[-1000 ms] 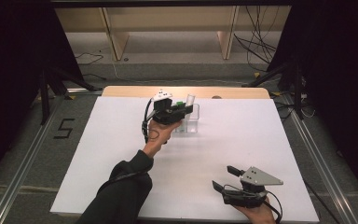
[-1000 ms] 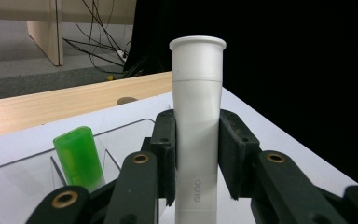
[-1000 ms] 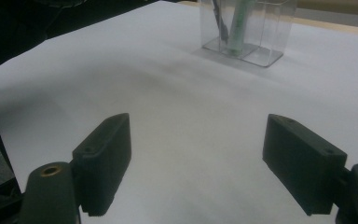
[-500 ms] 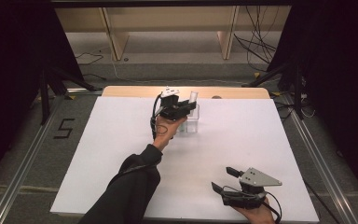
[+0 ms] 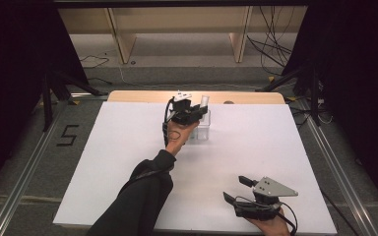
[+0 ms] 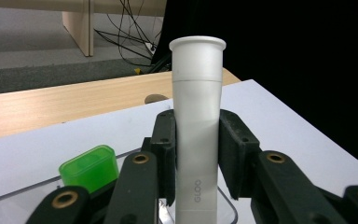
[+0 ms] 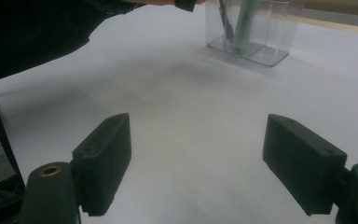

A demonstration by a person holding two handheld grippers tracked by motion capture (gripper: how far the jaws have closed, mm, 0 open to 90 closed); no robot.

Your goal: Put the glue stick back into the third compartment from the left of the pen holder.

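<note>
Tube [image 6: 198, 126], white plastic, round, with a flared rim at the top and faint "GLOO" lettering low on its side; most likely a glue stick. Stands upright over a clear plastic holder [image 5: 204, 129] at the far middle of the white counter [image 5: 118, 162], just before the wooden strip along the far edge. Whether its foot already rests inside the holder cannot be told.

Handling, as a judgement: light, stiff, smooth-walled and so somewhat slippery; not fragile. Best taken across the straight body below the rim, where flat pads meet the round wall squarely; a grip too near the rim could let it tip.

Left gripper [image 6: 198, 158]: jaws partly closed, one black pad on each side of the tube's mid-body, pressing it and holding it upright. Seen from the high view [image 5: 187, 114] at the holder, arm stretched across the counter.

Green cap [image 6: 89, 168]: translucent, rounded, beside the tube, at the holder's rim.

Other contents: a slim green item [image 7: 242, 28] leaning in the holder, with a darker thin one beside it.

Right gripper [image 7: 198, 168]: jaws wide apart, nothing between them, above bare counter at the near right edge [image 5: 243, 189], well apart from the holder.
</note>
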